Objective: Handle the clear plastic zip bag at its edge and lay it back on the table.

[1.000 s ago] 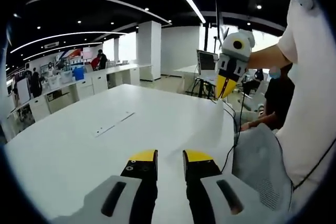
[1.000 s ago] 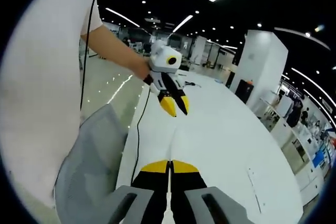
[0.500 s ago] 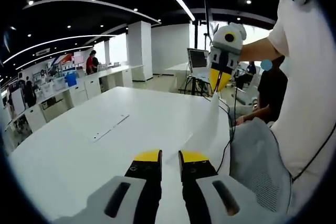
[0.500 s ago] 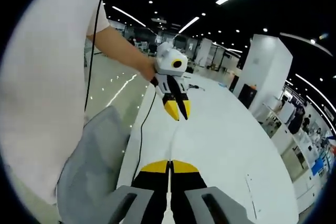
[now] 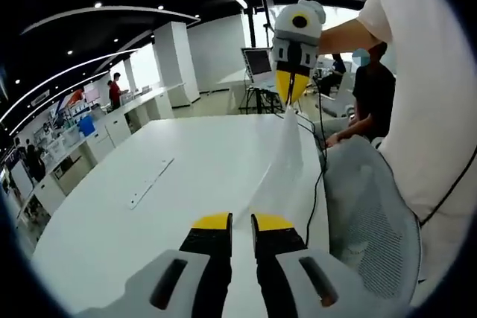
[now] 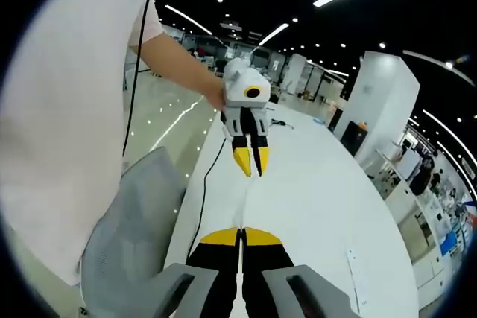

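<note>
— What's under us?

— A broad white table (image 5: 112,206), smooth and matte, running ahead of both grippers. A grey mesh chair (image 5: 373,214) sits off to the right of my left gripper (image 5: 232,223), and a black cable (image 5: 317,184) trails over the table edge beside it.

— And the bag?

— The clear plastic zip bag (image 5: 287,158) hangs in the air between my two grippers, thin, glossy and almost see-through. It is stretched taut, its long axis running straight from one gripper to the other. In the right gripper view it is edge-on, a pale line from my right gripper (image 6: 241,237) to the left gripper's tips.

— Are both holds firm?

— The right gripper's jaws are pressed together on the bag's upper edge. The left gripper's jaws stand nearly together with a slim gap; the bag's lower edge runs down to them, and I judge they pinch it there, though the film is too sheer to be sure.

— Which way to the table?

— Below the bag. The left gripper is the nearer to the surface, so I'd lower that end first.
</note>
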